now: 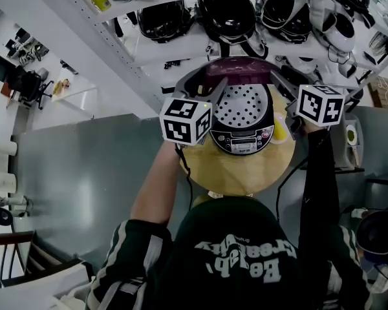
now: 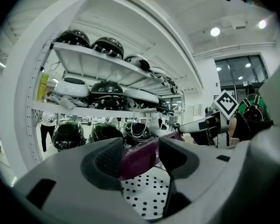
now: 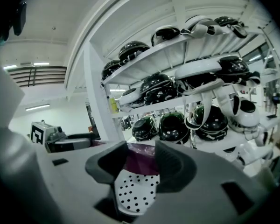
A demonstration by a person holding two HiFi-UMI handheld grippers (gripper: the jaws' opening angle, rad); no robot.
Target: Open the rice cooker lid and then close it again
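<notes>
Clearance is tight behind the rice cooker (image 1: 243, 141): its raised purple lid (image 1: 233, 70) stands just in front of a shelf rack (image 1: 149, 53) packed with helmets (image 1: 223, 15). A grey surface (image 1: 84, 173) lies open on the left. The cooker sits on a round wooden table (image 1: 246, 173). The 2 grippers flank the lid. The left gripper (image 2: 140, 150) and right gripper (image 3: 141, 157) both have jaws spread, with the purple rim showing between them, unpinched. Marker cubes hide the cooker's sides, and the person's head covers the table's near edge.
</notes>
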